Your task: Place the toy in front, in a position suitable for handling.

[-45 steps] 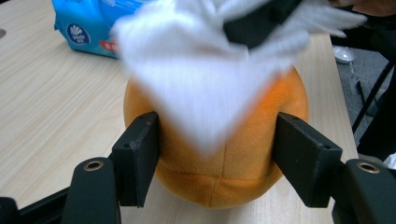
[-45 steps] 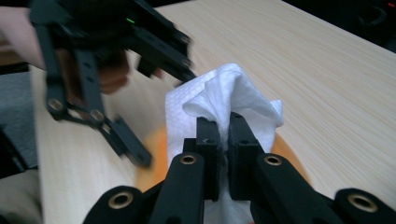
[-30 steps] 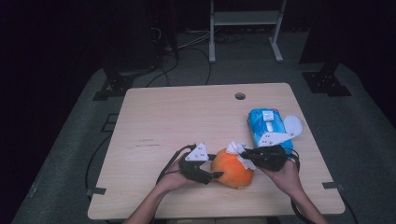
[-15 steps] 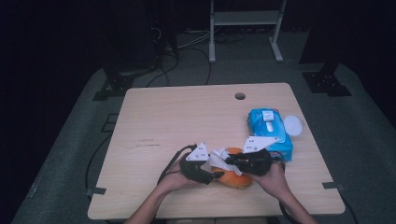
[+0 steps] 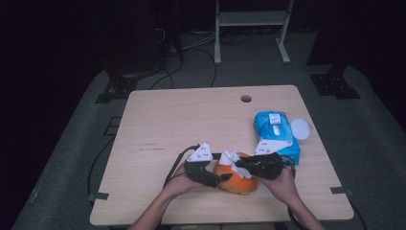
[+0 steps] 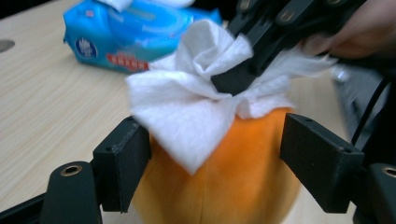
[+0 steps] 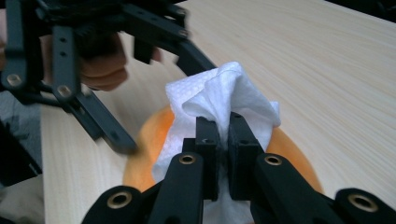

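Observation:
An orange round fruit-like object (image 5: 235, 183) (image 6: 233, 186) rests on the wooden table (image 5: 191, 124) near its front edge. My left gripper (image 5: 216, 178) (image 6: 219, 163) straddles it. Its jaws have just been opening, and the right-hand pad (image 6: 317, 163) stands slightly off the orange skin. My right gripper (image 5: 240, 165) (image 7: 223, 135) is shut on a crumpled white wipe (image 5: 230, 157) (image 6: 187, 107) (image 7: 219, 93) and presses it onto the top of the orange object (image 7: 149, 140). In the left gripper view, the right gripper (image 6: 238, 77) comes in from the upper right.
A blue pack of wet wipes (image 5: 275, 134) (image 6: 130, 32) lies to the right behind the grippers, beside a white round lid (image 5: 300, 128). The table has a cable hole (image 5: 246, 98) near its far edge. Cables and metal stand legs (image 5: 218, 48) sit on the floor beyond.
My right gripper has moved left from beside the blue pack to the top of the orange object, carrying the wipe. The left gripper has stayed in place with its jaws wider.

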`<act>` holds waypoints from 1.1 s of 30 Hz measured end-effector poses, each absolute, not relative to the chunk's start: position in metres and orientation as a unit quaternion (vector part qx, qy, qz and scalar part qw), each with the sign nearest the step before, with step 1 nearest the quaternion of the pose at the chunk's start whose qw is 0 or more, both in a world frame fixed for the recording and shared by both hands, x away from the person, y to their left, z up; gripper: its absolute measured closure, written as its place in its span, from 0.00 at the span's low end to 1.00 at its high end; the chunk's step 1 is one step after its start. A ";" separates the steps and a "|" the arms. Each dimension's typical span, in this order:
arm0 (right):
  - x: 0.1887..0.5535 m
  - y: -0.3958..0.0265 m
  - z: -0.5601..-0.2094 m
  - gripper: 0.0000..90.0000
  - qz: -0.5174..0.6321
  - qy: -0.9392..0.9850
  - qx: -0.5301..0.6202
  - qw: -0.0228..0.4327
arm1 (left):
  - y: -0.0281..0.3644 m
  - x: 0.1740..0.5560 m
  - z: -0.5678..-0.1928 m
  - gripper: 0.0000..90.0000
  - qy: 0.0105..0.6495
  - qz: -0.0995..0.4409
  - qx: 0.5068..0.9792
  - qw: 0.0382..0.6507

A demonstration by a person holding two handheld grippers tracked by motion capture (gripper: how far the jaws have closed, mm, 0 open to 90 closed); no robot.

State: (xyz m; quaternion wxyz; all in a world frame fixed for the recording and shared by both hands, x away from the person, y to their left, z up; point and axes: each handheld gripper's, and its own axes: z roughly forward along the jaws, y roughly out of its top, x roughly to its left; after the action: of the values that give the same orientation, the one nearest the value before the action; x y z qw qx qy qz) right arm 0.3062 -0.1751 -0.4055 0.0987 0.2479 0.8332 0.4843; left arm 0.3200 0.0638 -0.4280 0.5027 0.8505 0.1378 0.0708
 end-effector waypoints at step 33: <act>0.298 -0.211 -0.419 0.93 0.467 0.833 0.276 0.111 | 0.084 0.332 -0.438 0.30 0.168 0.045 0.844 0.507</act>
State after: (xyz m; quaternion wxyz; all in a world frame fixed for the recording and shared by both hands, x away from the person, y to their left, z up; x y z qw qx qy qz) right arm 0.2984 -0.2114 -0.4188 0.1111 0.2764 0.8326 0.4669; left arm 0.3323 0.0838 -0.4377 0.5065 0.8444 0.1683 0.0453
